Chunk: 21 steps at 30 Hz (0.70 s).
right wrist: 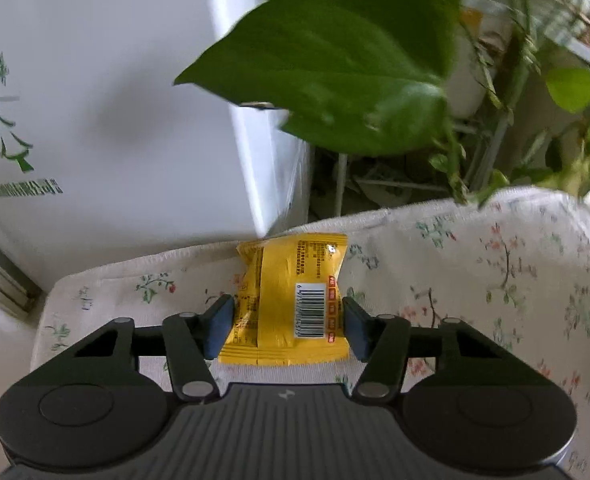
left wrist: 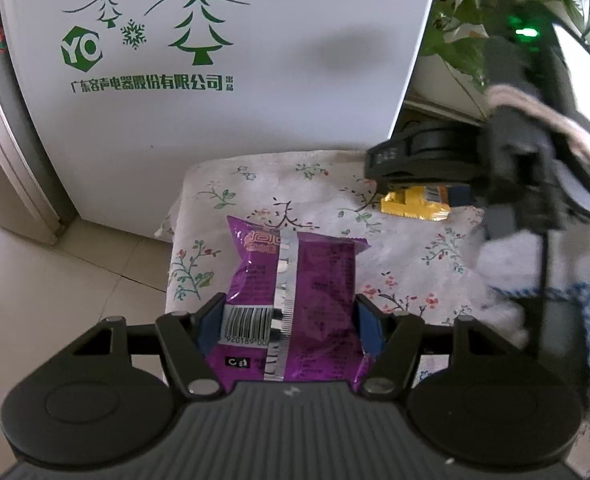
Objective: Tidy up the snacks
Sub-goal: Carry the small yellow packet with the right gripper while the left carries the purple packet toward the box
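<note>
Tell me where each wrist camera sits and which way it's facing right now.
Left wrist: on the left tool, looking down along its fingers at the purple packet between them; the right tool shows beyond, over the yellow packet.
Right wrist: on the right tool, looking down at the yellow packet between its fingers; a plant leaf hangs above.
Shared: floral cloth, white appliance, yellow packet.

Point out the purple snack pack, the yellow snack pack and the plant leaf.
purple snack pack (left wrist: 319, 280): left wrist view, right panel.
yellow snack pack (right wrist: 279, 300): right wrist view, middle of wrapper.
plant leaf (right wrist: 327, 68): right wrist view, blade centre.
</note>
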Each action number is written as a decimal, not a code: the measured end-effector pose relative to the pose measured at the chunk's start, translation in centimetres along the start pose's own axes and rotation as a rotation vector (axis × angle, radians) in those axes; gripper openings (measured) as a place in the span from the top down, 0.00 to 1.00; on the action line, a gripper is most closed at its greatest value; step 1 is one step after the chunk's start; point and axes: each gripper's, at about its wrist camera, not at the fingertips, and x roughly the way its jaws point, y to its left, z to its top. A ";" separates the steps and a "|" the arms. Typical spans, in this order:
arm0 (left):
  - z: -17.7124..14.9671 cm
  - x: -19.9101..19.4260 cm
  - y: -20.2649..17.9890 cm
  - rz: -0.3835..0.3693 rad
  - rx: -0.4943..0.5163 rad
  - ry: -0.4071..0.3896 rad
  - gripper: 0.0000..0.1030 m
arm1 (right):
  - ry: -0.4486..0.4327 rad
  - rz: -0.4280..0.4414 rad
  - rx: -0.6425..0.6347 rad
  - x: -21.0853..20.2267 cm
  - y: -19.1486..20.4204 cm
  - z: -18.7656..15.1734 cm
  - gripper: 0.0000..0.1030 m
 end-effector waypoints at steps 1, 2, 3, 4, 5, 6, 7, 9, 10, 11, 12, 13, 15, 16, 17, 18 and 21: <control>0.0 0.0 0.0 0.002 -0.004 0.003 0.36 | 0.000 0.008 -0.001 -0.4 -0.2 -0.2 0.40; 0.0 -0.1 0.0 0.004 -0.007 0.007 0.36 | 0.003 0.011 -0.010 -0.7 -0.3 -0.4 0.40; 0.0 -0.3 0.0 0.006 -0.009 0.010 0.36 | 0.017 0.021 -0.015 -1.2 -0.5 -0.6 0.40; 0.0 -0.5 -0.1 0.011 -0.005 0.011 0.36 | 0.028 0.034 -0.007 -1.6 -0.8 -0.9 0.40; -0.1 -0.7 -0.2 0.019 0.003 0.013 0.36 | 0.035 0.042 0.006 -2.0 -1.2 -1.1 0.40; -0.1 -0.9 -0.3 0.025 0.009 0.014 0.36 | 0.042 0.049 0.022 -2.6 -1.8 -1.4 0.40; 0.0 -1.2 -0.4 0.031 0.012 0.016 0.36 | 0.050 0.053 0.036 -3.3 -2.4 -1.7 0.40; 0.0 -1.9 -0.6 0.036 0.010 0.013 0.36 | 0.061 0.064 0.050 -4.7 -3.5 -2.2 0.40; 0.0 -2.5 -0.8 0.036 0.015 0.008 0.36 | 0.063 0.068 0.049 -5.4 -3.9 -2.5 0.40; 0.1 -2.9 -1.1 0.036 0.019 0.004 0.36 | 0.065 0.073 0.042 -6.4 -4.4 -2.9 0.40; 0.0 -3.4 -1.4 0.033 0.022 0.000 0.36 | 0.066 0.075 0.037 -7.2 -4.8 -3.3 0.40; 0.0 -3.9 -1.7 0.027 0.024 -0.005 0.36 | 0.065 0.078 0.034 -8.0 -5.2 -3.8 0.40; -0.2 -4.7 -2.4 0.027 0.032 -0.012 0.36 | 0.066 0.089 0.029 -9.8 -6.2 -4.5 0.40; -0.3 -5.1 -2.7 0.031 0.039 -0.014 0.36 | 0.066 0.091 0.021 -10.5 -6.5 -4.8 0.40; -0.5 -5.4 -3.1 0.033 0.044 -0.012 0.36 | 0.064 0.091 0.004 -11.3 -6.7 -5.1 0.40; -0.7 -5.7 -3.4 0.030 0.045 -0.006 0.36 | 0.060 0.087 -0.016 -11.8 -6.9 -5.4 0.40; -1.1 -6.4 -4.3 0.027 0.053 -0.001 0.36 | 0.057 0.090 -0.049 -14.2 -7.7 -6.6 0.40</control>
